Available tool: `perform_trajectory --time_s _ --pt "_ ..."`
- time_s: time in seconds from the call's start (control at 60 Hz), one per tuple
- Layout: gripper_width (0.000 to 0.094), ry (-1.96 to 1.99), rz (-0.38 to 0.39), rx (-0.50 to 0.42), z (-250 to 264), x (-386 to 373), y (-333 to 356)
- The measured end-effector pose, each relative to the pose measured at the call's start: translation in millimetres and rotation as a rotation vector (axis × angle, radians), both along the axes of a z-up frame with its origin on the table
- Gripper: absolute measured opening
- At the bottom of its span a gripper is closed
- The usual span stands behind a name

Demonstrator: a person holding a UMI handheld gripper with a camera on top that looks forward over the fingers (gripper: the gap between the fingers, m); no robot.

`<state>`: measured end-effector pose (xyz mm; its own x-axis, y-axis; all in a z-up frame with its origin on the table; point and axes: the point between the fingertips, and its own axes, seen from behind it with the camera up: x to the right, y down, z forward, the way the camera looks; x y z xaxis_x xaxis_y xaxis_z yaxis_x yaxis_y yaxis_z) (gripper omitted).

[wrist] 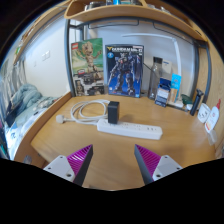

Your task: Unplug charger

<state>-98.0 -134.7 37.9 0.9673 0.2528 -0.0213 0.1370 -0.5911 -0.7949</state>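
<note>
My jaws (pixel 113 160) are apart, holding nothing; the charger (pixel 113 112) sits plugged into the strip (pixel 128 128) on the table (pixel 60 135), well ahead; looks light, rigid, probably snug, so I'd pinch its flat sides; white cable (pixel 88 110) coils just beside; boxes (pixel 125 67) behind.

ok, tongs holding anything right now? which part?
Nothing held. The tongs are open above the bare desk; the black charger, plugged into the white power strip, sits well beyond the fingers.
</note>
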Motion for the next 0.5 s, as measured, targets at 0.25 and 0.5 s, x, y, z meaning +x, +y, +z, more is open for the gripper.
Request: perform_trajectory --time_s 0.25,0.5 --pt "0.0792 -0.005 -0.136 0.076 -8 -25 107" --pt "0.0192 -0.036 -0.200 0.107 -8 -27 154"
